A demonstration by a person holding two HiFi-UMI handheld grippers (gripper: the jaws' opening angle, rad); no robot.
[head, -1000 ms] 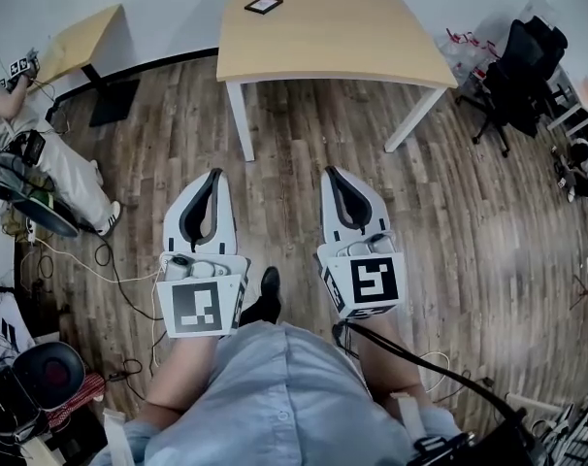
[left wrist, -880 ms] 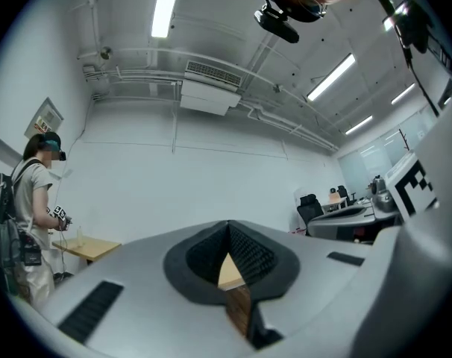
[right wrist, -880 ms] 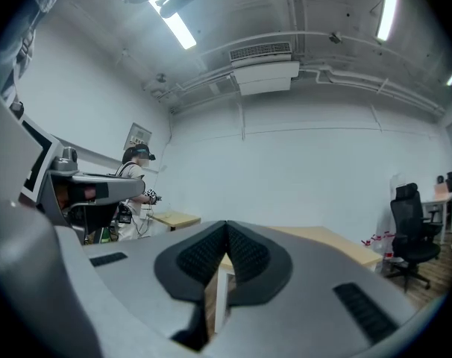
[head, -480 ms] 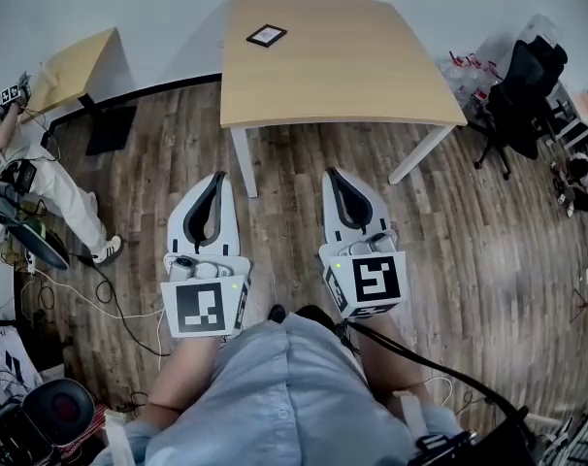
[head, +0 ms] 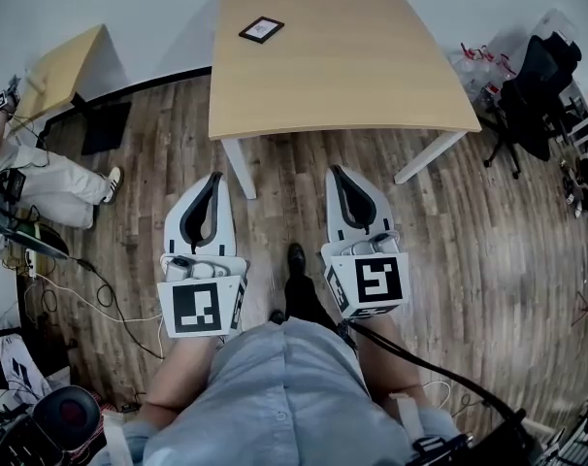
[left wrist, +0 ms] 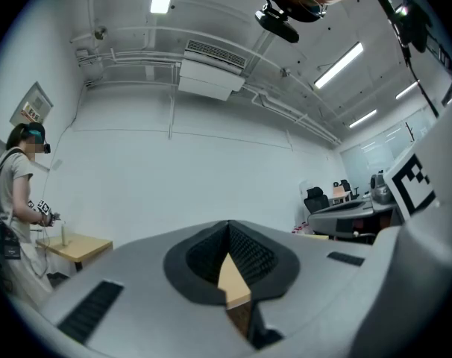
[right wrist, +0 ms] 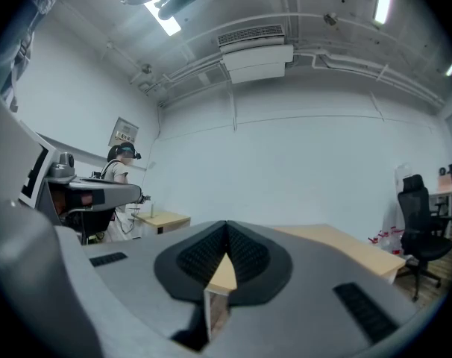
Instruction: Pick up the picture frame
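phase: approach | left gripper [head: 213,177], right gripper [head: 334,171]: jaws together, empty, likely carry pose | picture frame [head: 261,29] flat on table [head: 372,76], well apart

The right hand-held gripper [right wrist: 226,230] points level, its grey jaws closed together, black ribbed pads [right wrist: 196,258] meeting at the tips. Beyond the tips lies a light wooden desk [right wrist: 345,246], set against a white wall [right wrist: 300,170]. A black office chair [right wrist: 421,230] stands at right. At left, a person [right wrist: 121,171] stands beside a smaller wooden desk [right wrist: 163,219].
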